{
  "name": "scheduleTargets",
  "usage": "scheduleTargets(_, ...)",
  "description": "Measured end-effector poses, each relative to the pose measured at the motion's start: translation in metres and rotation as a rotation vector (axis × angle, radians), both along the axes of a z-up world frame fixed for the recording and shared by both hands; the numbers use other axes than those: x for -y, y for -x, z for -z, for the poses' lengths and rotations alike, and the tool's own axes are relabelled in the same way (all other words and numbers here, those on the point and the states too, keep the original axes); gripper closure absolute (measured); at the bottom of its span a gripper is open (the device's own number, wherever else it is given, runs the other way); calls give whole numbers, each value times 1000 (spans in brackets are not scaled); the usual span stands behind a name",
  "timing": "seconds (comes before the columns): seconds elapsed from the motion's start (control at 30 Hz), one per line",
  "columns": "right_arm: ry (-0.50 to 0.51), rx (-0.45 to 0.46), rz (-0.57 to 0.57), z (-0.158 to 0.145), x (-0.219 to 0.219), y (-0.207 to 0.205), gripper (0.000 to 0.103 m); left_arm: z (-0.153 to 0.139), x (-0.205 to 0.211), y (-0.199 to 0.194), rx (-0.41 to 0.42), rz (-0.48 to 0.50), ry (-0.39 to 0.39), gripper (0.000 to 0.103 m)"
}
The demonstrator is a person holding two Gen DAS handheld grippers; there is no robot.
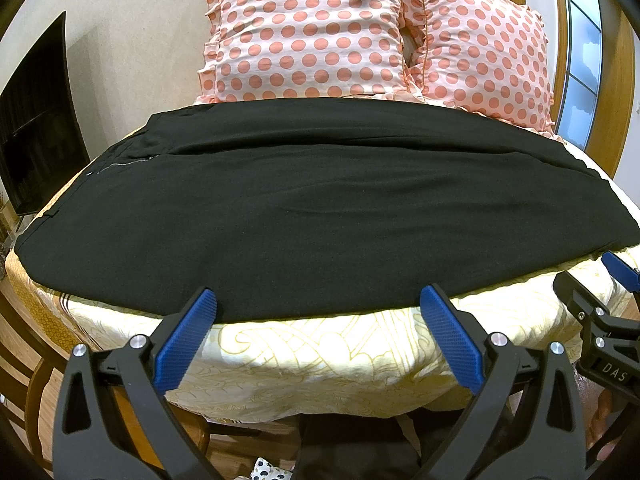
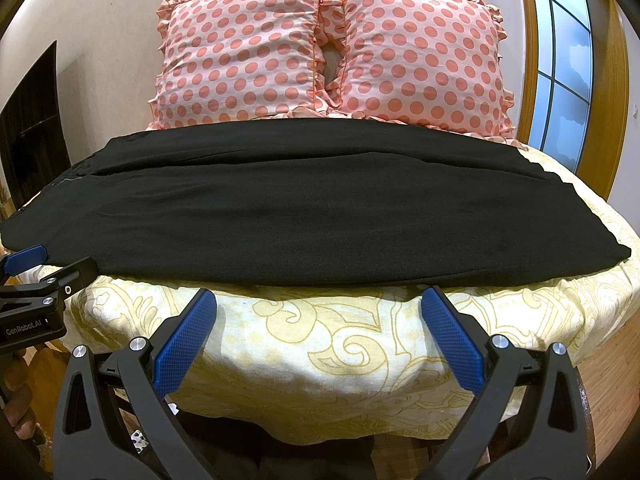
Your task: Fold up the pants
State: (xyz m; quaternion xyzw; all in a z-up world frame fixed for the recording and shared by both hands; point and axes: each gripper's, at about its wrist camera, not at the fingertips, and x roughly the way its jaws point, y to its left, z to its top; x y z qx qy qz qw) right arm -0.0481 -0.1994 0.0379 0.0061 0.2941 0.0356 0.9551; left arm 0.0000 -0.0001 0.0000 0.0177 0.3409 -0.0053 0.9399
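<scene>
Black pants lie flat across the bed, waistband with a zipper at the left, leg ends at the right; they also show in the right wrist view. The legs look laid one over the other. My left gripper is open and empty, its blue fingertips at the pants' near edge. My right gripper is open and empty, just short of the near edge. The right gripper shows at the right border of the left wrist view. The left gripper shows at the left border of the right wrist view.
The bed has a cream sheet with a yellow pattern. Two pink polka-dot pillows stand behind the pants. A dark TV is at the left, a window at the right. A wooden chair is beside the bed.
</scene>
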Motion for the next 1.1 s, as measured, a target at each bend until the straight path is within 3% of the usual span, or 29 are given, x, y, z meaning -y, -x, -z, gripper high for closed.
scheduleTargets(0.8,-1,-3,-5,2,1,-2,1,0,0,0,0,1,-1,2)
scheduleTargets(1.1,-29,-12,-85,-4,8,-5,1,0,0,0,3,-2,-7,2)
